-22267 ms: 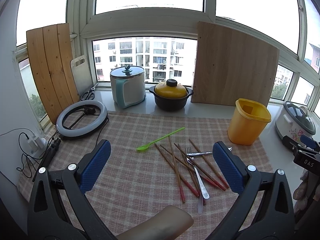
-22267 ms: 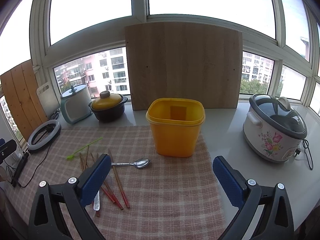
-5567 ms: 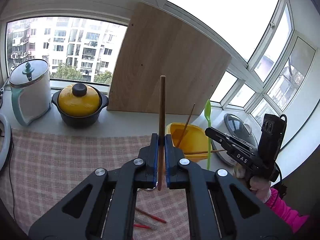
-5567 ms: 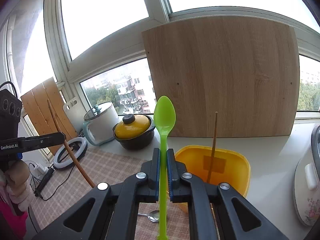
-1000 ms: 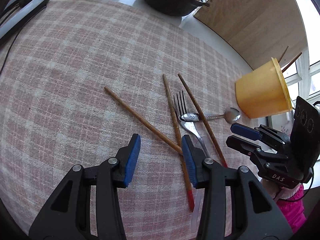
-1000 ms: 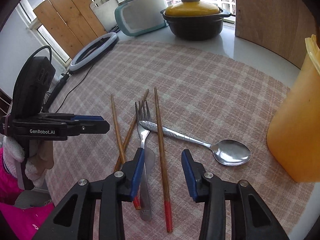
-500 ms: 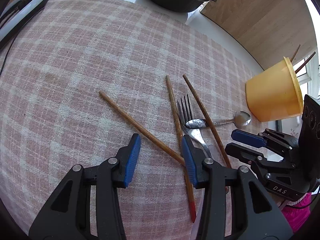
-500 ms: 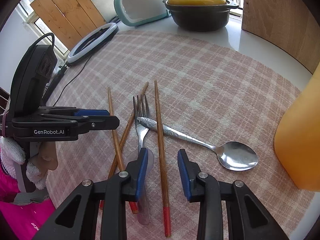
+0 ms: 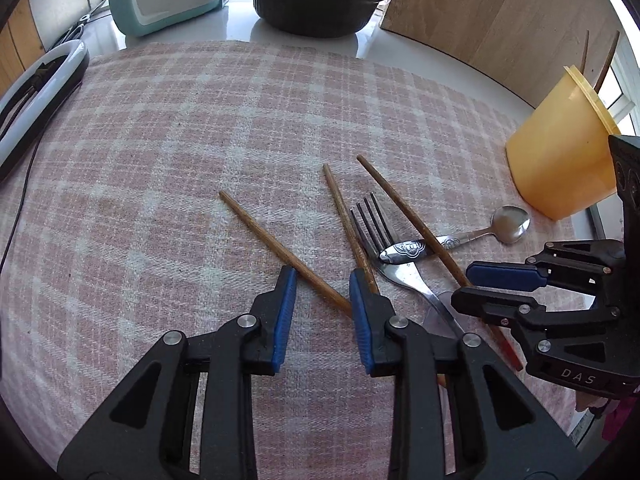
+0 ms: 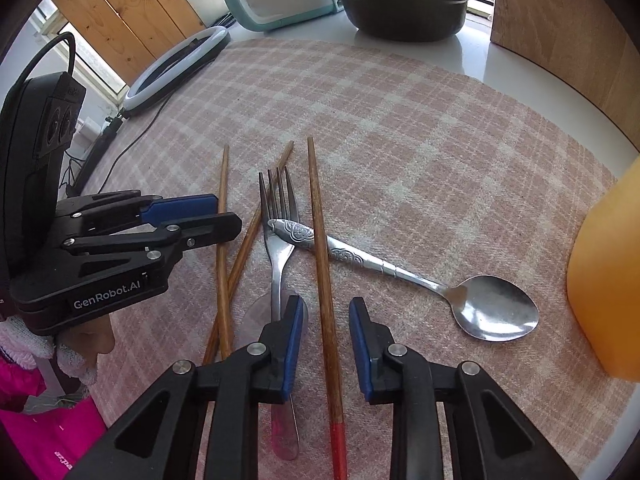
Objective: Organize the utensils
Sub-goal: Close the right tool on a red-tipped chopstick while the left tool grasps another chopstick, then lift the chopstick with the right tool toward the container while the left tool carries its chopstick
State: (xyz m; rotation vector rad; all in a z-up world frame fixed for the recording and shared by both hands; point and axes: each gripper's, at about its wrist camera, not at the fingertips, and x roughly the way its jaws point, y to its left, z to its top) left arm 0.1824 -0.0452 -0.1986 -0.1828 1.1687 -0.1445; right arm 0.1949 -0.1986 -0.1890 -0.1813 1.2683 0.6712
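Right gripper: jaws just narrowing, straddling red-tipped chopstick at lower centre, pads not yet touching. Left gripper: same, around leftmost chopstick. Sticks probably light, stiff, slick; grip mid-shaft.

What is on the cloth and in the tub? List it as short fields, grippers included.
surface: pink checked cloth
loose on cloth: three chopsticks, fork, spoon
in yellow tub: two chopsticks standing
left hand-held gripper: open, just closing around a chopstick
right hand-held gripper: open, just closing around a red-tipped chopstick
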